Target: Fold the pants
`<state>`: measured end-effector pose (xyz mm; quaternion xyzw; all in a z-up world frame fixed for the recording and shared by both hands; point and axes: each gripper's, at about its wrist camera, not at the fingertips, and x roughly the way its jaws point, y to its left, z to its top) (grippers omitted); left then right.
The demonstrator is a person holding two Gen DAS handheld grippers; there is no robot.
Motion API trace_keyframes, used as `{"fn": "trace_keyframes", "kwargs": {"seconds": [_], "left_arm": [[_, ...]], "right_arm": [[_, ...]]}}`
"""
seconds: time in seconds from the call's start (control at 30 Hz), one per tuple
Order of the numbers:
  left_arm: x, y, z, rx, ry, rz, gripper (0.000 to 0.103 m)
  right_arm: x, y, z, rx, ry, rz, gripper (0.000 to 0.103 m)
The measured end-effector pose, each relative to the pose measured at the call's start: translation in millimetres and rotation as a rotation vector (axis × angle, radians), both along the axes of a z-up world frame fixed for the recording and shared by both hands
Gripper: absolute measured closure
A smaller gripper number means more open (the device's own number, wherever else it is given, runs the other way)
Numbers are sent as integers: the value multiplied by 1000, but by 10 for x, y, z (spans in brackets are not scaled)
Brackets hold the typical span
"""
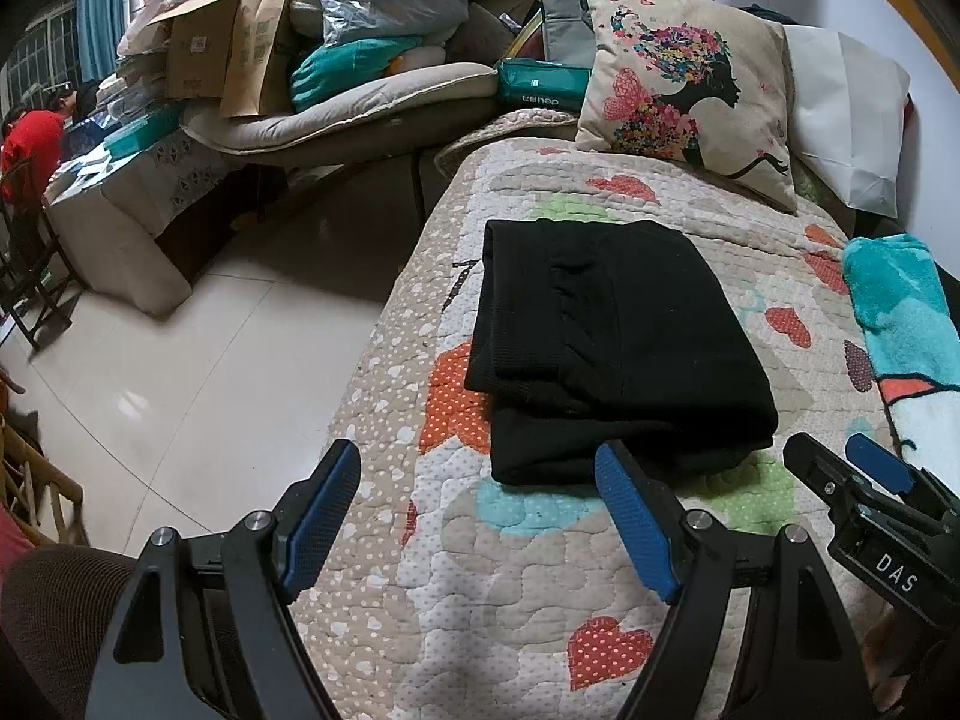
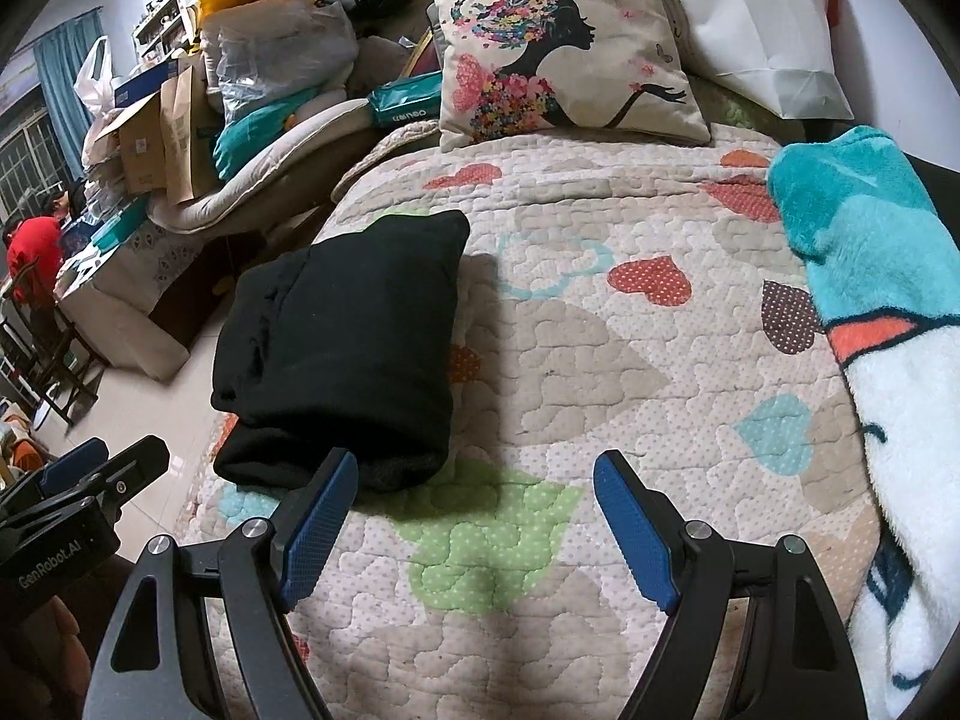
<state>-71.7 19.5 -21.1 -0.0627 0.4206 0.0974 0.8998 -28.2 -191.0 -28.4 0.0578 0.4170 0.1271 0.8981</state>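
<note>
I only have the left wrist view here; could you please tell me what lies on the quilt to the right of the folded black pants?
Observer: Mostly bare quilt; further right a teal and white fleece blanket lies along its edge.
Operator: Thank you. Is the right gripper holding anything?
Observer: No. The right gripper has its jaws wide apart over a green patch of quilt, empty.
Operator: Is it touching the pants?
Observer: One fingertip overlaps the near edge of the black pants in that view; I cannot tell whether they touch.
Operator: And the pants' right side?
Observer: It looks like a rounded fold, with stacked layers at the near end.
</note>
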Motion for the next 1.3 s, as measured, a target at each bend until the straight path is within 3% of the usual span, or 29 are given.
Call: {"fn": "trace_keyframes", "kwargs": {"seconds": [0.2,0.37,0.57,0.77,1.0,1.3], "left_arm": [[277,143,195,-52,-21,-4,23],[655,319,316,-146,-29,12,23],[1175,515,124,-285,30,38,23],[1390,761,-214,-435,68,46,23],[1472,878,-629,-621,153,32,23],[1561,779,-774,-681,188,17,23]], "right_arm": [[-5,-34,11,1,-11,-6,18],[36,-155,97,10,-25,-37,18],[242,-320,464,32,-52,-58,17],[743,-242,746,-7,-33,26,12],[1366,-33,309,101,128,114,12],[1669,-90,-206,309,259,103,12]]}}
